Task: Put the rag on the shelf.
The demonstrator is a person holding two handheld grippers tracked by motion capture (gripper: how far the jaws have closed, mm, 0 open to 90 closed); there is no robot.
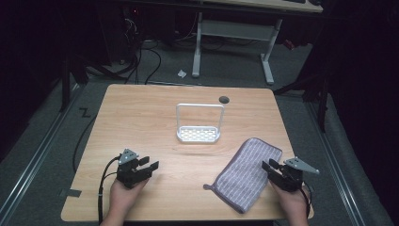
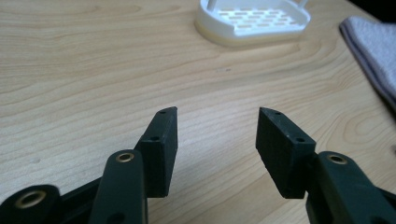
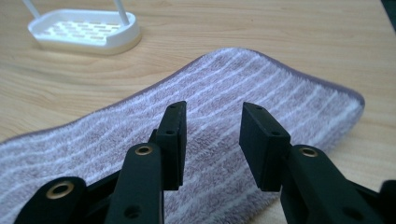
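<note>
One folded striped towel [image 1: 247, 173] lies on the counter [image 1: 141, 122], its long axis running from 1 o'clock down to 7 o'clock. I judge my right tool [image 1: 273, 166] much the nearer: its spread, empty jaws hang over the towel's right edge. My left tool [image 1: 149, 164], also spread and empty, sits well off at the towel's 9 o'clock. A white rack [image 1: 198, 133] stands at 11 o'clock.

High view looks down over the table [image 1: 141, 108]; both gripper views skim it low, sharing the white rack [image 2: 252, 21].

no readable text, labels, brands or numbers anywhere
</note>
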